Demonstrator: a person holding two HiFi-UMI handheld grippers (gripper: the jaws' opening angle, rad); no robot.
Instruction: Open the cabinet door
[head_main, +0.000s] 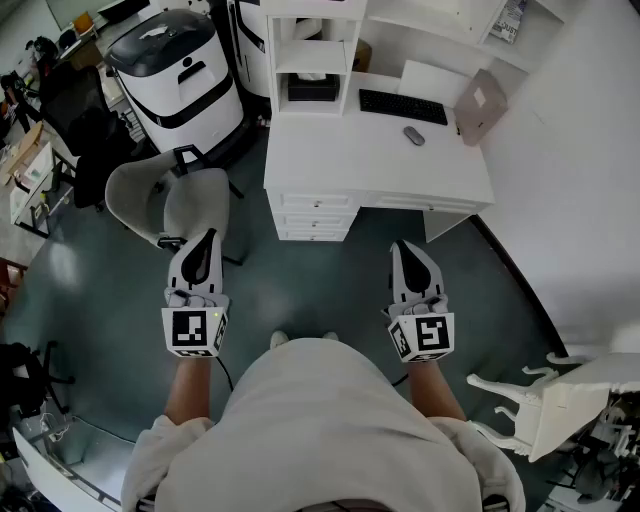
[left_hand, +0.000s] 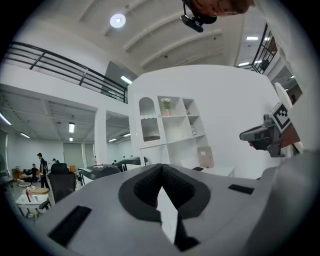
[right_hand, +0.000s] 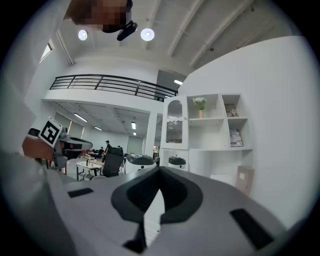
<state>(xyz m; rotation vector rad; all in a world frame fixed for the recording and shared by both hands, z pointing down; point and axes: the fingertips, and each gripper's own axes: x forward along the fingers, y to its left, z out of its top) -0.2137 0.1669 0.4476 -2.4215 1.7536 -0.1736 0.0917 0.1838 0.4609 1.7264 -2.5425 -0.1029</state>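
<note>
The white desk unit (head_main: 380, 165) with its shelf hutch (head_main: 310, 50) stands ahead of me across a stretch of floor. Its arched glass cabinet door (left_hand: 148, 120) is closed at the hutch's left in the left gripper view, and the same door (right_hand: 175, 127) shows in the right gripper view. My left gripper (head_main: 208, 238) and right gripper (head_main: 400, 248) are held level side by side, well short of the desk and touching nothing. Both are shut and hold nothing: the left gripper (left_hand: 162, 169) and the right gripper (right_hand: 159, 172) have their dark pads meeting at the tips.
A grey swivel chair (head_main: 165, 200) stands at front left of the desk, a large white-and-black machine (head_main: 175, 70) behind it. Drawers (head_main: 315, 215) fill the desk's left front. On top lie a keyboard (head_main: 402, 106) and mouse (head_main: 413, 135). A white ornate chair (head_main: 560, 395) is at lower right.
</note>
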